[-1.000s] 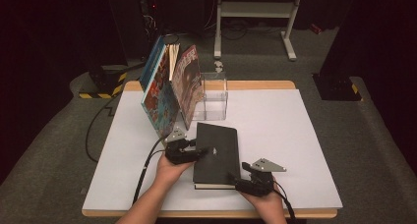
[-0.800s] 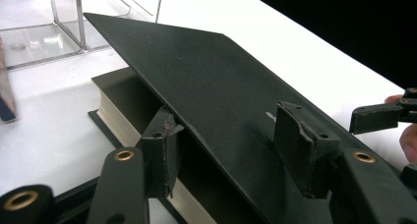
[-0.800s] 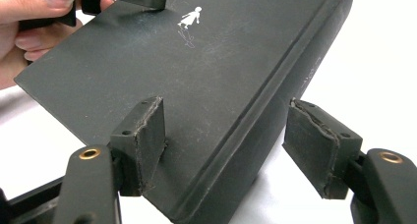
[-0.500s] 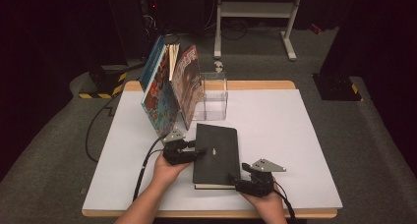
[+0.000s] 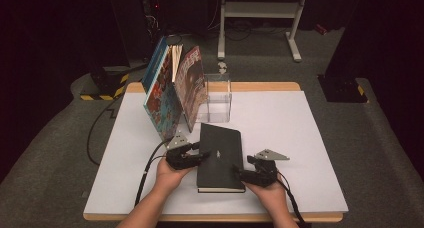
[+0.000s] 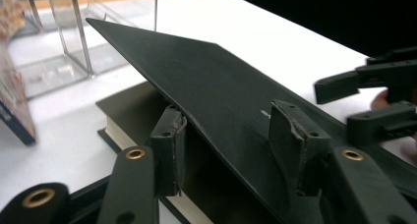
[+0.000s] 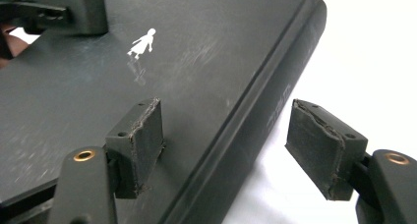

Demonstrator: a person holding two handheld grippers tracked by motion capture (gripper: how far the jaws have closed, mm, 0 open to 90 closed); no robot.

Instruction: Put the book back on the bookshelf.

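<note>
The right gripper point(image 5: 239, 172) straddles the spine of the black book point(image 5: 220, 155), jaws apart, likely to steady it on the worktop point(image 5: 280, 123). The left gripper point(image 5: 201, 155) has just been closing around the lifted cover point(image 6: 196, 71), not yet pinching, probably to open it.

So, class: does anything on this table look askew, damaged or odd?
Yes. The black book's cover is lifted at a slant, its edge between the left gripper's jaws. The pads on both grippers look frayed. The standing books lean.
</note>
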